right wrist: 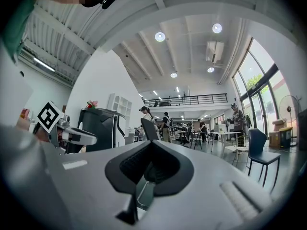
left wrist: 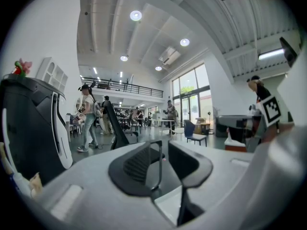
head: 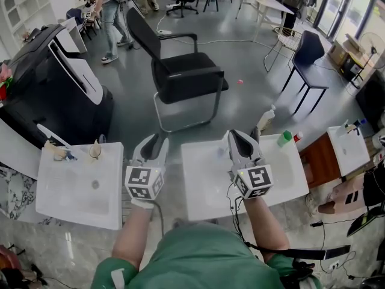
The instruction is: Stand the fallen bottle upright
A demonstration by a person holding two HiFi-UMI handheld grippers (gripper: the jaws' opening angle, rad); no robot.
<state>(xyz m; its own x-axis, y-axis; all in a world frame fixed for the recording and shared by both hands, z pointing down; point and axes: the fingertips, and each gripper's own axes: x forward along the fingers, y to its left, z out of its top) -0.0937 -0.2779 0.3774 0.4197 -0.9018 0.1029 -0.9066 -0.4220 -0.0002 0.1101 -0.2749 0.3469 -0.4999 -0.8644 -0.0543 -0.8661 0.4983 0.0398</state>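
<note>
I'm seeing a bright, evenly lit hall. Daylight is streaming in through the tall windows (right wrist: 259, 75), and round ceiling lamps (right wrist: 159, 36) are blooming into white spots. The grey floor (head: 240, 53) is carrying a soft sheen and only faint shadows. Both gripper views are bending hard toward black circular edges, and the left gripper (left wrist: 164, 150) and right gripper (right wrist: 149, 150) are looking soft up close.
</note>
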